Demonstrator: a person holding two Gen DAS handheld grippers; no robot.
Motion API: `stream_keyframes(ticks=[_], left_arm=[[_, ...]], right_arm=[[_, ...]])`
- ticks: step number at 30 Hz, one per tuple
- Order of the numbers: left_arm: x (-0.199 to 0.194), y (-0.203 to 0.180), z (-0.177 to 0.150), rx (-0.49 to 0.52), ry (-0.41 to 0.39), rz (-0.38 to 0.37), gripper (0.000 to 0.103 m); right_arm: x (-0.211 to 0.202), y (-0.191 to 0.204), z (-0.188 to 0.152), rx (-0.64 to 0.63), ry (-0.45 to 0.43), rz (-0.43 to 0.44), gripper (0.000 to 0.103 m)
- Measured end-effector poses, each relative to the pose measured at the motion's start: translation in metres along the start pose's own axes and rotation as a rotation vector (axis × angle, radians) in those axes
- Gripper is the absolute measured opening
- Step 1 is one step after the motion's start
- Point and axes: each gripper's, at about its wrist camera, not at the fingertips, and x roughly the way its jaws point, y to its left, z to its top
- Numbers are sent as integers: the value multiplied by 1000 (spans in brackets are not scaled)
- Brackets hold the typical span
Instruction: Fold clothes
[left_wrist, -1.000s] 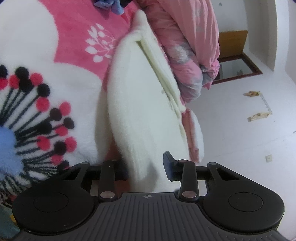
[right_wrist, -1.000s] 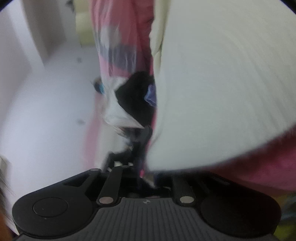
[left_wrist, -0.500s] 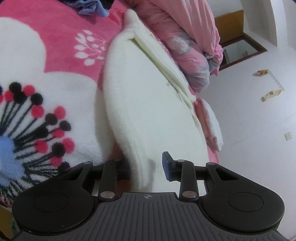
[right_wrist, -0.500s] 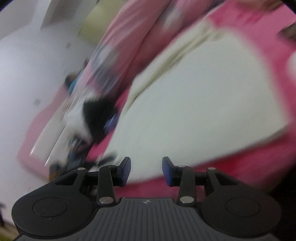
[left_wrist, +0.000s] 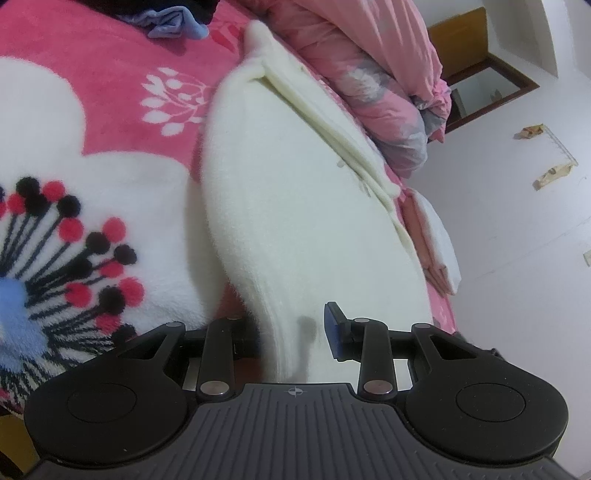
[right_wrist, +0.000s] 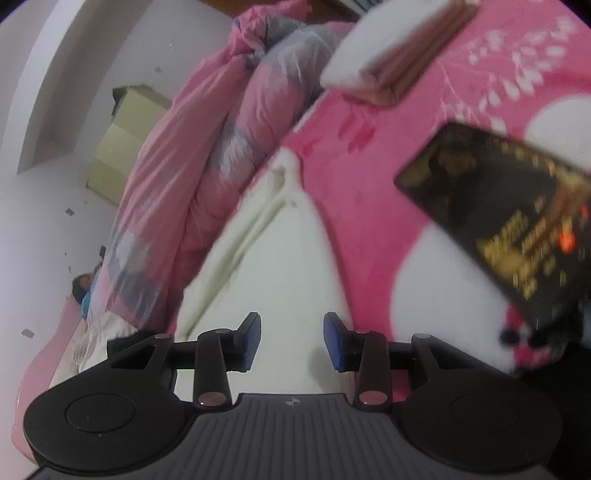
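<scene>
a second ago the right tool (right_wrist: 291, 341) was buried under the lifted cream garment (right_wrist: 280, 266), its pads hidden in the cloth. now it has let go and drawn clear, its pads apart with nothing pinched, and the garment lies flat on the bed. the left wrist view has rolled a little, showing more of the blue clothes (left_wrist: 173, 24) at the bed's far edge.
</scene>
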Motion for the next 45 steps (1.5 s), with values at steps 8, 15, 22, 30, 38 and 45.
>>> stream_keyframes(ticks=[8,15,22,30,38,45], left_arm=[[1,-1,-1,13,-6,3,33],[1,1,-2,16,-9,-6,33],[1,3,-2,17,-11,-19,33],[1,3,-3,37,-15,-21,29],[-21,-26,-14,214,-119,69,6],[-41,-37,-15,210,-146,68,5]], right_arm=[[6,-18,18,47,30,-19,41],[16,-25,16,80,78,-15,40],[4,-18,-7,79,178,35,40],[19,-10,-9,25,202,28,33],[10,-4,-16,10,102,71,7],[-14,22,-18,-12,1,106,6]])
